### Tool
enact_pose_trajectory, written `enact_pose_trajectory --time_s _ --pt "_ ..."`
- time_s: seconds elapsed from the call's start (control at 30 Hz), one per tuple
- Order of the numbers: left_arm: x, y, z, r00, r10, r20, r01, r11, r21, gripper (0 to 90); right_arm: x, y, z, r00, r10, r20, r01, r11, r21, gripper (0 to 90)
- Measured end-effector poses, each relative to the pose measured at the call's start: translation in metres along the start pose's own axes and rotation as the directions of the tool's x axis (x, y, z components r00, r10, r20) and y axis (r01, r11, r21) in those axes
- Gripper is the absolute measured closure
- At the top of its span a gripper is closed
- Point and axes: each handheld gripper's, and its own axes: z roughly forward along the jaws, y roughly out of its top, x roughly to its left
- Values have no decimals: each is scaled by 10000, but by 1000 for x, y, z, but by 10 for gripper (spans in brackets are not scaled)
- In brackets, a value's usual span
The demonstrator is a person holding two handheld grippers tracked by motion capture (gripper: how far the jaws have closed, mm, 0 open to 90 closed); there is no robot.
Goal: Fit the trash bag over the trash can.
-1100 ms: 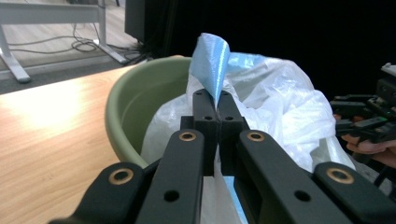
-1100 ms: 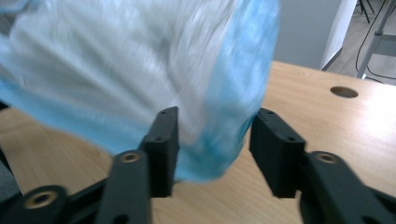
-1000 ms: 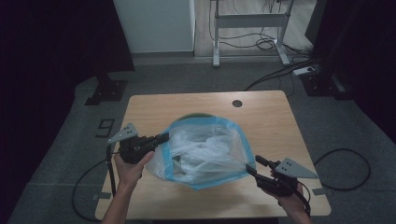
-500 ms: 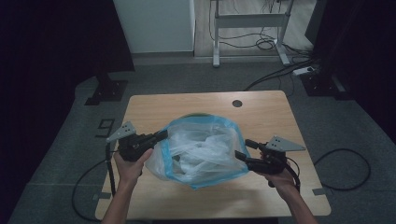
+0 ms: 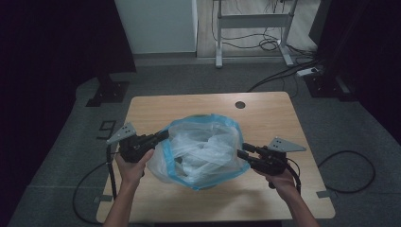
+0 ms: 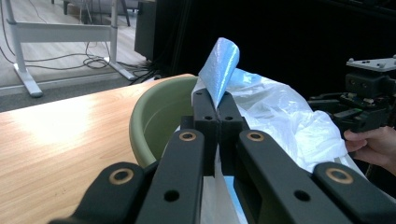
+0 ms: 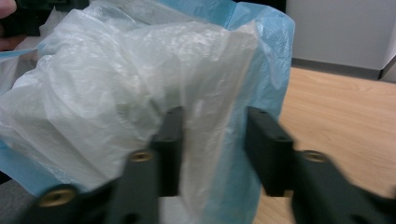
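- Grippers first: the left gripper (image 5: 158, 137) is clenched on the blue rim of the plastic bag (image 5: 203, 149), its jaws pinched tight on a fold of film that sticks up between them in the left gripper view (image 6: 219, 65); the right gripper (image 5: 243, 152) has its jaws apart on either side of the bag's edge (image 7: 210, 126) and they have just been closing, with film between them but the pads not yet visibly pressing on it.
- The bag sits in the middle of the wooden table (image 5: 265, 109), slightly toward the near edge, draped in and over a green basin (image 6: 159, 116) as a liner (the basin is seen from the left gripper view).
- How it will handle, as a judgement: the film looks very light, limp and slippery, so it should crumple and slide, not hold a shape; a hard tug could stretch or tear it.
- The best hold seems to be the doubled blue hem at the rim, taken on opposite sides so that the mouth can be spread over the basin's edge; the right jaws stand at such a spot.
- Hard to make out: the basin's far and right rim are hidden under the film, and what lies inside the bag cannot be told.
- The right gripper view is blurred, and its near jaw parts are cut off at the bottom.
- Beyond the table, a dark floor with cables (image 5: 350, 165) and a desk frame (image 5: 250, 28) lie far off.
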Motion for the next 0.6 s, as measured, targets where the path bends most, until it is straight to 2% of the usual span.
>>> enact_pose_trajectory --time_s 0.1,0.13,0.2,0.4,0.57,0.6 --pt "1 0 0 10000 -15 -45 15 10000 -80 899 3 2 -2 9990 -343 274 348 9992 -181 794" --pt "1 0 1 10000 -21 -81 20 9999 -126 899 6 4 -3 9970 -575 523 585 9981 -178 854" --pt "2 0 1 10000 -21 -79 20 9999 -138 899 9 6 -2 9947 -749 705 761 9970 -141 887" --pt "5 1 0 9995 -20 -314 11 9996 -294 899 7 9 0 9930 -729 931 746 9971 -148 891" --pt "12 1 -2 9987 -176 -478 156 9990 -418 899 5 7 2 9920 -729 1034 748 9971 -151 892" --pt "13 1 -2 9984 -188 -528 165 9989 -450 899 4 8 2 9897 -816 1179 843 9963 -178 892"
